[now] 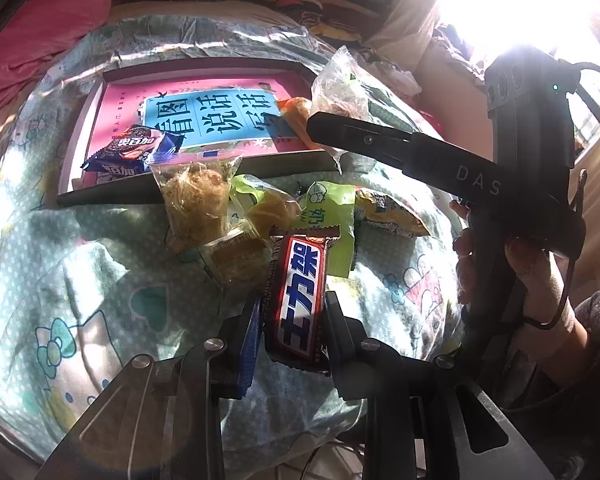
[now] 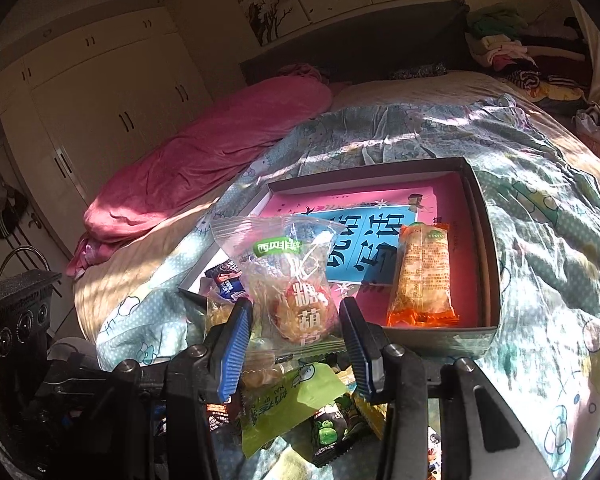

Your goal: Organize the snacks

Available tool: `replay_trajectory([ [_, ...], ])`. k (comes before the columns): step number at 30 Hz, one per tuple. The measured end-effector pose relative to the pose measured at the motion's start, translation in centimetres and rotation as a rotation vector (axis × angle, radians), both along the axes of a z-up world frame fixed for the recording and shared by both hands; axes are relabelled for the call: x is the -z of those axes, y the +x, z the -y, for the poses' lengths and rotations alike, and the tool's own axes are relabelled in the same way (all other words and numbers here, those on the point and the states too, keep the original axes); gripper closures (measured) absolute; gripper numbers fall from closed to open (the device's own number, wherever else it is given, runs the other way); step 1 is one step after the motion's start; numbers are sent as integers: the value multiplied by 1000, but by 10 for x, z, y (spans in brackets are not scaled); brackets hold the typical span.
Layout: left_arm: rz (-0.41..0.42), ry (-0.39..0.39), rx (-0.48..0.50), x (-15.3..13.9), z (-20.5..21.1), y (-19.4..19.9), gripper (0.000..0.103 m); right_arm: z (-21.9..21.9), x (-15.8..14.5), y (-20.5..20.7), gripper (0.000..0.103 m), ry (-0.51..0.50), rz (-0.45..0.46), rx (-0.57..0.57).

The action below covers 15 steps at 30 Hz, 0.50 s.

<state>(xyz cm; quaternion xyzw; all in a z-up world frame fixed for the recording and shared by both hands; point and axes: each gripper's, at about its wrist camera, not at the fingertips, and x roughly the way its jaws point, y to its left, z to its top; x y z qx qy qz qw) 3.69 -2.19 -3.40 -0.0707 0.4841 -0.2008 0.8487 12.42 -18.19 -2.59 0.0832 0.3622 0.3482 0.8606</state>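
In the left wrist view my left gripper (image 1: 294,309) is shut on a chocolate bar (image 1: 298,292) in a brown, red and blue wrapper, held just above the bedspread. Behind it several loose snack packets (image 1: 228,216) lie in a heap. Beyond them stands a shallow box (image 1: 112,196) with a pink book inside, a blue biscuit packet (image 1: 132,150) and an orange packet (image 1: 300,116). My right gripper (image 2: 296,316) is shut on a clear packet of candied snack (image 2: 296,276), held up near the box's front wall (image 2: 440,338). The orange packet (image 2: 420,276) lies inside.
A patterned teal bedspread (image 1: 80,280) covers the bed. A pink blanket (image 2: 204,152) lies at the far left and a pile of clothes (image 2: 520,52) at the far right. Wardrobes (image 2: 100,100) stand behind. More green packets (image 2: 292,400) lie under my right gripper.
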Motion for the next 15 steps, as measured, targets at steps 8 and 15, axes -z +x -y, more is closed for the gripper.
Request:
replay_trajectory([
  [8,53,-15,-63,-15,-15,5,73,6,-5,1,57,17,17,15],
  [15,68,-18,-133,-18,-28,14,73,12,-7,4,57,27,21,39],
])
